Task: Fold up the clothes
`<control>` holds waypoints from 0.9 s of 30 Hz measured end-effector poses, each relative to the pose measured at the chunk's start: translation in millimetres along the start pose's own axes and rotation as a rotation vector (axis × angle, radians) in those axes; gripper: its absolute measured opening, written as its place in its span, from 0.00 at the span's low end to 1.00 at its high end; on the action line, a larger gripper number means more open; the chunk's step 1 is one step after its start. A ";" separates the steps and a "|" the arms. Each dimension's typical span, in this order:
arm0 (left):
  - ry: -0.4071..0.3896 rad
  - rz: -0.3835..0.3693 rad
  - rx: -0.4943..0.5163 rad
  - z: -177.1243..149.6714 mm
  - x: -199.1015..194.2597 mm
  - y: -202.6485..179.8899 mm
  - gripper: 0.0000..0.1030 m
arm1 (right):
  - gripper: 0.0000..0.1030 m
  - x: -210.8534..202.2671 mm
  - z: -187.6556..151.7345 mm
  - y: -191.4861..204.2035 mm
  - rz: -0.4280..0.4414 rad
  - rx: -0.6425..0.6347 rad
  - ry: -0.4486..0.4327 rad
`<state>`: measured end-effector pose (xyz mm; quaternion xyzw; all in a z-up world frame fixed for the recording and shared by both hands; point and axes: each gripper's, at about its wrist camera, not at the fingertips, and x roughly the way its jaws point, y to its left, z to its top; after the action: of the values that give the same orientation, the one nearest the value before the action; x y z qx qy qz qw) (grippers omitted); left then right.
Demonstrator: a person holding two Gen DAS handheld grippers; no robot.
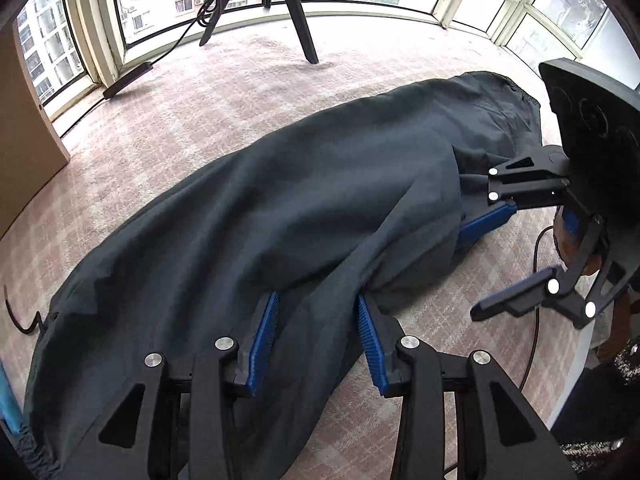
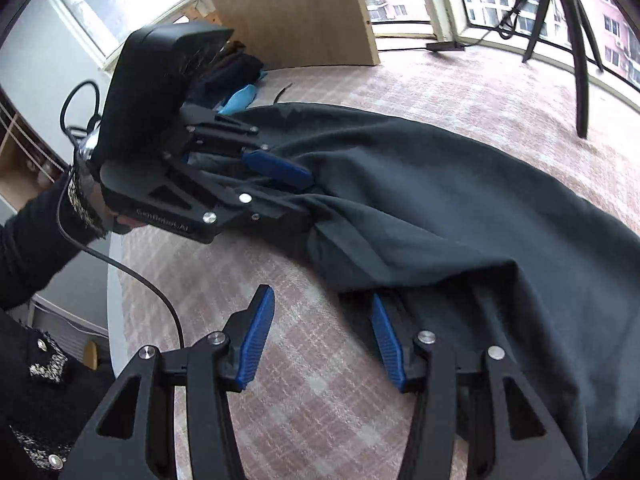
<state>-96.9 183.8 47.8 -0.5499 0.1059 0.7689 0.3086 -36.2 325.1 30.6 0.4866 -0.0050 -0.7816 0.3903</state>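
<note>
Your left gripper [image 1: 318, 300] stands partly apart, with a fold of the dark garment [image 1: 280, 184] lying loose between its blue pads [image 1: 262, 338] — neither pad presses on the cloth. Your right gripper [image 2: 322, 300] is also spread: its right-hand pad sits tucked against the garment's near edge, while the left one hangs over bare checked cloth, gripping nothing. Seen from the left wrist, the right gripper comes in at three o'clock, one finger slipped under the fabric. The garment stretches long across the pink checked tabletop [image 1: 192, 120], from seven o'clock up toward one o'clock. Beyond it, at twelve, black tripod legs [image 1: 298, 20] stand before the windows — a wooden panel [image 1: 24, 128] at nine.
</note>
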 end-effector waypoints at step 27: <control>-0.072 0.410 -0.376 -117.8 -88.1 136.7 0.36 | 0.03 10.1 -30.6 30.9 0.071 0.125 0.048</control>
<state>-67.8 -14.5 60.0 -0.5368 0.0592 0.8406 0.0428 3.6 308.7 18.9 0.5280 -0.0615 -0.7536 0.3866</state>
